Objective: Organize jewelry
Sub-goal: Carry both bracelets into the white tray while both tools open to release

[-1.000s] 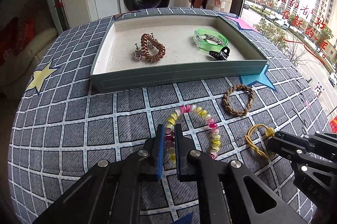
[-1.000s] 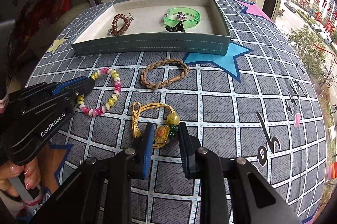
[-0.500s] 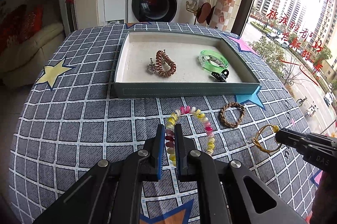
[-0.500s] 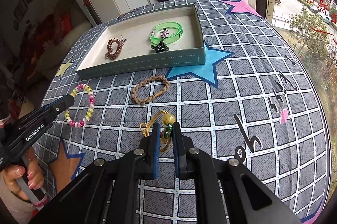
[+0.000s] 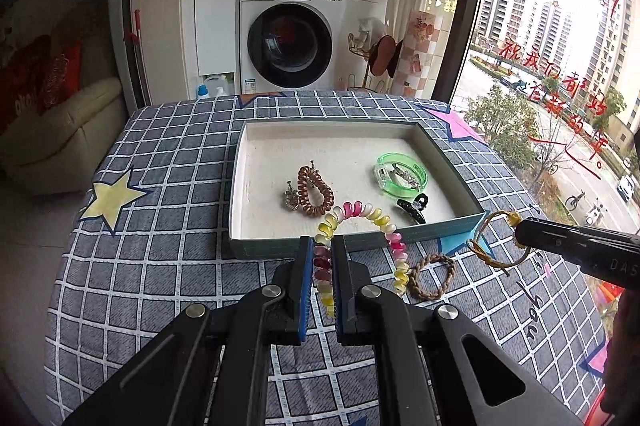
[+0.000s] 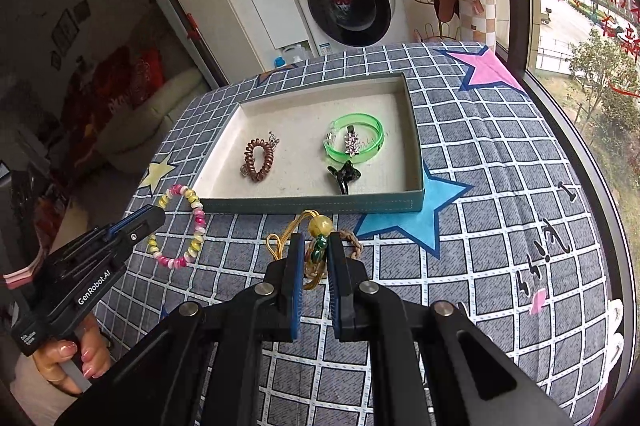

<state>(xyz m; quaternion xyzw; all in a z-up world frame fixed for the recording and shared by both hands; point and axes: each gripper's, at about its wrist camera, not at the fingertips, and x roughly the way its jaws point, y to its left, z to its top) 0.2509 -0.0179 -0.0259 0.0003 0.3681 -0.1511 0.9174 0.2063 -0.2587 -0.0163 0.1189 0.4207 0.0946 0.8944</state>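
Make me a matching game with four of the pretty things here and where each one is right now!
Things:
1. beaded bracelet
2. yellow cord bracelet
3. brown braided bracelet
4. green bangle

Places:
A. lying on the checked tablecloth, outside the tray
B. inside the tray
C. pinched in the left gripper
D. pinched in the right gripper

Pairs: 1-C, 2-D, 3-A, 4-B
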